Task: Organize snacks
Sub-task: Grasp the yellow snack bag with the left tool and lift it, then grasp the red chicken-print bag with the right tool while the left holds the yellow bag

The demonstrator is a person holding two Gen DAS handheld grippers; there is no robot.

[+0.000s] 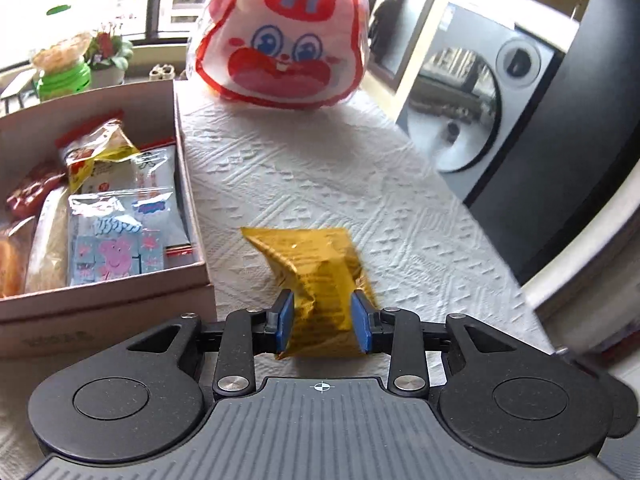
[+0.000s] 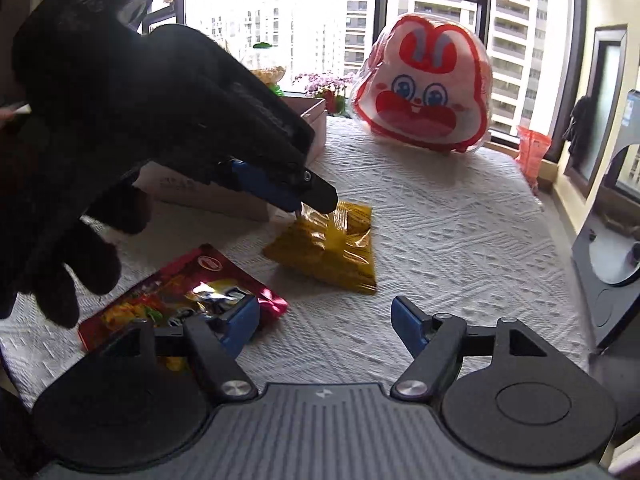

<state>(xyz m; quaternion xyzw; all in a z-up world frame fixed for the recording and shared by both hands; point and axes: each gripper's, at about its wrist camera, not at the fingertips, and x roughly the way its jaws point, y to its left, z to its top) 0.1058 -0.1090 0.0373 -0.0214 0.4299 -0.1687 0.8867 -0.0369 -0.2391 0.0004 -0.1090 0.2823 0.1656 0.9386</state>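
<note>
My left gripper point(image 1: 324, 322) is shut on a yellow snack packet point(image 1: 316, 276), pinched between its blue pads just above the white tablecloth. In the right wrist view the same packet point(image 2: 332, 252) hangs tilted from the left gripper point(image 2: 300, 200), held by a black-gloved hand. A cardboard box point(image 1: 192, 208) with several snack packs stands to the left of the packet. My right gripper point(image 2: 324, 328) is open and empty over the cloth. A red snack bag point(image 2: 176, 292) lies flat by its left finger.
A large red-and-white rabbit-face bag point(image 1: 280, 40) stands at the far end of the table, also seen in the right wrist view point(image 2: 424, 96). A washing machine point(image 1: 480, 100) stands right of the table. Plants and a green jar point(image 1: 60, 76) sit on the windowsill.
</note>
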